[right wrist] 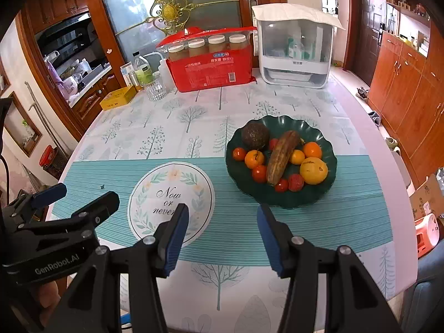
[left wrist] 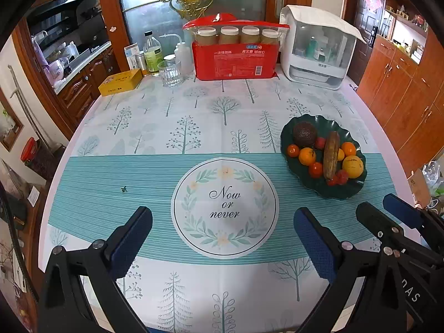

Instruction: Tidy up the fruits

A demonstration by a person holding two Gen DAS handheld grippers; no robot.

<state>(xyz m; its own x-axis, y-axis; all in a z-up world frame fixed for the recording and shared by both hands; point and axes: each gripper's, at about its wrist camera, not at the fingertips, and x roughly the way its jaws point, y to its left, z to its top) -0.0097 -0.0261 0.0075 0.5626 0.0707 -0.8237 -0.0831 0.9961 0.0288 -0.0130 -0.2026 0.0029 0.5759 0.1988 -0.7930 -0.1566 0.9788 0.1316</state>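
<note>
The right gripper (right wrist: 222, 222) hung over the near part of the table, its jaws apart with nothing between them. The left gripper (left wrist: 222, 230) hung just beside it over the round "Now or never" print (left wrist: 224, 208), jaws wide and likewise empty. Neither touched the tablecloth (right wrist: 333, 216) or any fruit.

Just beyond the right gripper stood the dark green plate (right wrist: 327, 183), and all the fruit in view lay on it: a browned banana (right wrist: 281, 158) across the middle, a dark round fruit (right wrist: 255, 136) at the back, oranges (right wrist: 313, 170) and small red tomatoes (right wrist: 259, 173) packed around them. No loose fruit showed on the cloth.

By the look of it, the gathering step was finished or nearly so, and both grippers stood clear. If more sorting was meant, the next move would call for reaching forward to the plate, and the tight packing would call for a careful pick between neighbours.

At the far edge stood a red package (right wrist: 213, 69) and a white cabinet (right wrist: 294, 55).
</note>
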